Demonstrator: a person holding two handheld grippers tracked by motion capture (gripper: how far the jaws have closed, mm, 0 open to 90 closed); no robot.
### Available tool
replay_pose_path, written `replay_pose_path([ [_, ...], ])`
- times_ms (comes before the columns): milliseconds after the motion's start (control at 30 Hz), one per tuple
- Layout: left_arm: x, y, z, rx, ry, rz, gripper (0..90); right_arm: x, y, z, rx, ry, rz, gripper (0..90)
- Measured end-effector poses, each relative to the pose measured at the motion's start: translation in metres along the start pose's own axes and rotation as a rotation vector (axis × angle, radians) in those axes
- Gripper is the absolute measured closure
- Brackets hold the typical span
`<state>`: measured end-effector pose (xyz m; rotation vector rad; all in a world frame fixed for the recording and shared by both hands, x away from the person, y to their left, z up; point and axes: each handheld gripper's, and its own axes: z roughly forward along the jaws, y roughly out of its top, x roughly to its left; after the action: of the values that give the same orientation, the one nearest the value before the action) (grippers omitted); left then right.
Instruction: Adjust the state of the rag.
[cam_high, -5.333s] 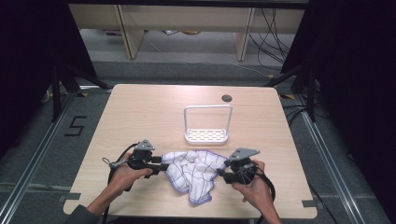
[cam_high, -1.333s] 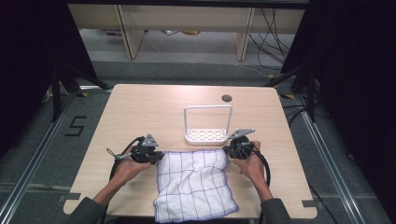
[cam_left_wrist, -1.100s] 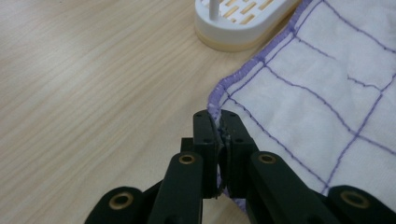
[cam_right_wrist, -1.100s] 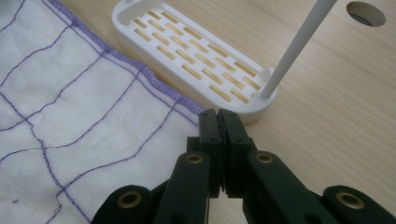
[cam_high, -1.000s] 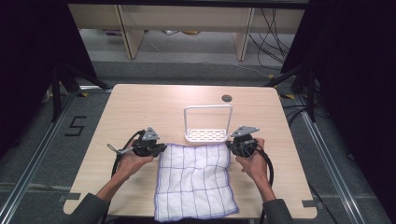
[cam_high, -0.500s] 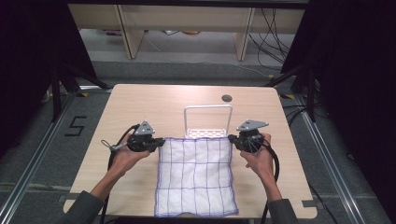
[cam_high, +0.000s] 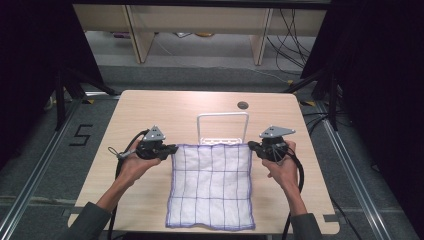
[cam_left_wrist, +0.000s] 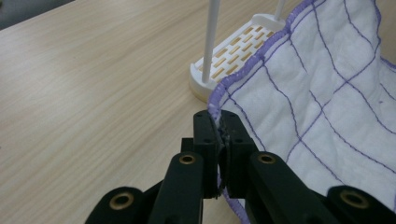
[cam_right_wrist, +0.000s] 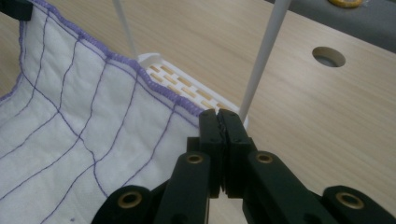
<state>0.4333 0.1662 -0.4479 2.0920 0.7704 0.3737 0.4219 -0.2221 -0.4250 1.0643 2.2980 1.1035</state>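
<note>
High view: left gripper (cam_high: 169, 148) and right gripper (cam_high: 253, 146) are pinching the checked cloth's (cam_high: 210, 186) far corners, clamped tight; white rack (cam_high: 223, 128) sitting at 12 o'clock, just beyond.

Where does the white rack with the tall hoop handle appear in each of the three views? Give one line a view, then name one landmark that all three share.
High view: the white rack stands at table centre, just beyond the cloth's far edge.
Left gripper view: upper middle, right of centre, its slotted base partly behind the cloth's purple hem.
Right gripper view: upper centre, behind the hem, one thin post rising beside the tongs.
Shared landmark: the white cloth with purple grid, stretched between both tongs.
</note>
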Motion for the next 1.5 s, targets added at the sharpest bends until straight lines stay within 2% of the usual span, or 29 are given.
replay_pose_path([
  [33,0.0,0.0,0.0,0.0,0.0,0.0,86.1,0.0,0.0,0.0,0.0,0.0,0.0,89.5],
  [67,-0.001,0.002,0.0,-0.006,0.007,-0.005,86.1,-0.003,0.004,-0.002,-0.014,0.002,-0.021,89.5],
  [167,-0.004,0.007,-0.002,-0.018,0.001,0.012,86.1,0.0,0.009,-0.007,-0.025,-0.007,0.002,89.6],
  [200,-0.005,0.008,-0.003,-0.023,0.007,0.016,86.1,0.001,0.01,-0.008,-0.033,-0.01,-0.011,89.5],
  [233,-0.008,0.008,-0.004,-0.039,0.008,0.003,86.1,0.002,0.011,-0.01,-0.033,-0.008,-0.013,89.5],
  [267,-0.007,0.008,-0.006,-0.018,-0.006,0.026,86.1,0.003,0.011,-0.011,-0.037,-0.007,-0.018,89.5],
  [367,-0.008,0.008,-0.009,-0.027,-0.008,0.02,86.1,0.007,0.01,-0.015,-0.037,-0.002,-0.021,89.6],
  [400,-0.006,0.008,-0.011,-0.045,-0.015,0.052,86.1,0.008,0.008,-0.016,-0.036,0.0,-0.024,89.5],
  [433,-0.006,0.008,-0.011,-0.045,-0.015,0.052,86.1,0.009,0.008,-0.017,-0.036,0.001,-0.031,89.5],
  [467,-0.008,0.004,-0.015,-0.047,-0.017,0.009,86.1,0.01,0.006,-0.02,-0.038,0.003,-0.029,89.5],
  [533,-0.01,0.001,-0.019,-0.057,-0.023,-0.004,86.1,0.011,0.005,-0.024,-0.036,0.005,-0.026,89.5],
  [567,-0.012,-0.001,-0.02,-0.072,-0.037,-0.023,86.1,0.012,0.003,-0.026,-0.044,-0.001,-0.029,89.5],
  [633,-0.015,-0.005,-0.024,-0.076,-0.049,-0.021,86.1,0.014,0.0,-0.03,-0.043,0.006,-0.039,89.5],
  [667,-0.017,-0.007,-0.027,-0.07,-0.051,-0.019,86.1,0.018,-0.002,-0.032,-0.038,0.003,-0.021,89.6],
  [700,-0.017,-0.007,-0.027,-0.07,-0.051,-0.019,86.1,0.02,-0.005,-0.034,-0.033,0.01,-0.025,89.6],
  [733,-0.022,-0.011,-0.03,-0.07,-0.072,-0.013,86.1,0.02,-0.007,-0.035,-0.045,0.011,-0.053,89.6],
  [800,-0.027,-0.014,-0.034,-0.069,-0.084,-0.007,86.1,0.025,-0.011,-0.039,-0.034,0.024,-0.031,89.6],
  [933,-0.036,-0.016,-0.041,-0.067,-0.079,0.01,86.1,0.032,-0.017,-0.045,-0.036,0.025,-0.044,89.5],
  [967,-0.039,-0.017,-0.043,-0.082,-0.095,0.008,86.1,0.038,-0.021,-0.049,-0.04,0.026,-0.059,89.5],
  [1067,-0.044,-0.021,-0.046,-0.085,-0.11,0.005,86.1,0.043,-0.024,-0.052,-0.036,0.033,-0.063,89.5],
  [1100,-0.05,-0.024,-0.051,-0.078,-0.116,0.016,86.1,0.046,-0.028,-0.056,-0.046,0.037,-0.091,89.5],
  [1133,-0.052,-0.025,-0.051,-0.087,-0.122,0.02,86.2,0.049,-0.029,-0.059,-0.039,0.042,-0.079,89.5],
  [1233,-0.06,-0.029,-0.058,-0.074,-0.132,0.039,86.1,0.056,-0.036,-0.066,-0.043,0.044,-0.089,89.5],
  [1267,-0.066,-0.034,-0.062,-0.072,-0.142,0.056,86.1,0.058,-0.038,-0.068,-0.045,0.043,-0.092,89.5],
  [1300,-0.07,-0.037,-0.063,-0.082,-0.141,0.054,86.1,0.062,-0.042,-0.071,-0.043,0.056,-0.091,89.5],
  [1367,-0.072,-0.038,-0.065,-0.071,-0.155,0.057,86.1,0.066,-0.048,-0.075,-0.043,0.061,-0.102,89.5],
  [1400,-0.079,-0.046,-0.066,-0.072,-0.173,0.059,86.1,0.068,-0.051,-0.078,-0.045,0.045,-0.106,89.5],
  [1433,-0.079,-0.046,-0.066,-0.072,-0.173,0.059,86.0,0.068,-0.051,-0.078,-0.045,0.045,-0.106,89.5],
  [1500,-0.088,-0.06,-0.067,-0.028,-0.18,0.072,86.0,0.076,-0.064,-0.08,-0.023,0.058,-0.111,89.5],
])
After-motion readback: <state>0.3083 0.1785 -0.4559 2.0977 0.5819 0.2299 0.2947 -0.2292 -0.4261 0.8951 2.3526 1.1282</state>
